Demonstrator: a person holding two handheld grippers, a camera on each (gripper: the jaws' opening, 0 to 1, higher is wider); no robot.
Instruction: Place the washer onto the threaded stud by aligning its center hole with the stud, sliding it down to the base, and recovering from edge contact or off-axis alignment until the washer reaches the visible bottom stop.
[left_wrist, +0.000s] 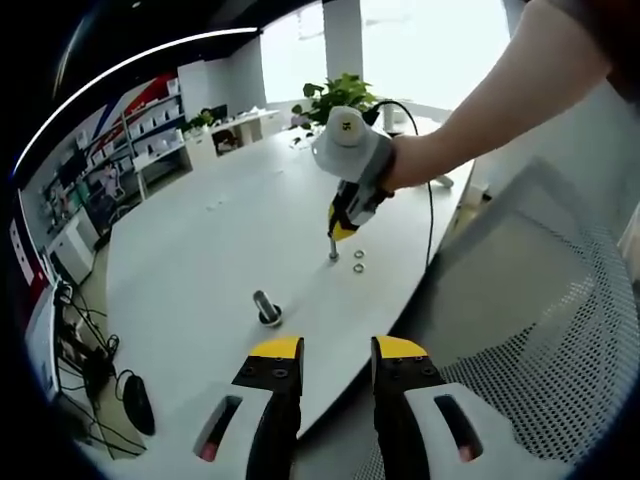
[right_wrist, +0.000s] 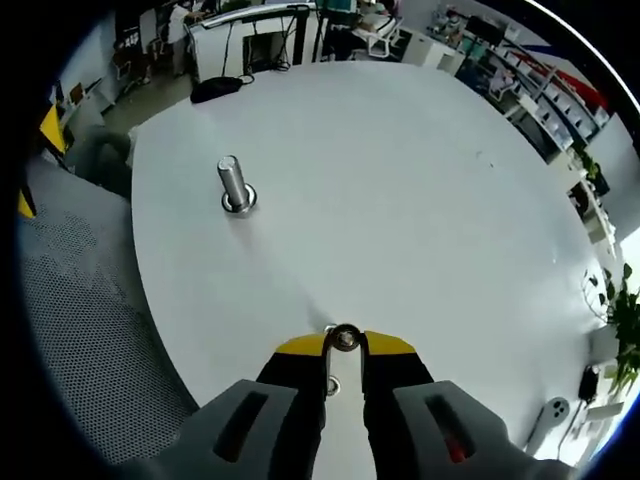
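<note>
The washer (right_wrist: 345, 338) is a small, flat metal ring with a dark center hole, and in the right gripper view it sits pinched between the yellow-tipped fingers (right_wrist: 300, 352) of the right gripper (right_wrist: 344, 343), held just above the white tabletop (right_wrist: 420, 180). A second small ring (right_wrist: 332, 385) shows lower down between the same fingers (too small to tell whether it rests on the tabletop or not).

The threaded stud (right_wrist: 232, 183) stands upright on its round base, a short silver cylinder, well apart from the held washer and toward the far left of that view, near the tabletop's edge beside a grey mesh chair (right_wrist: 90, 330).

In the left gripper view the left gripper (left_wrist: 337, 362) hangs near the tabletop's edge with its fingers spread and nothing between them. The stud (left_wrist: 266, 305) is just beyond it. Farther off, a person's hand (left_wrist: 400, 165) holds the right gripper (left_wrist: 338, 235) pointing down at the tabletop, and two loose washers (left_wrist: 359, 260) lie just to its right. A potted plant (left_wrist: 335, 98) stands at the far end.
</note>
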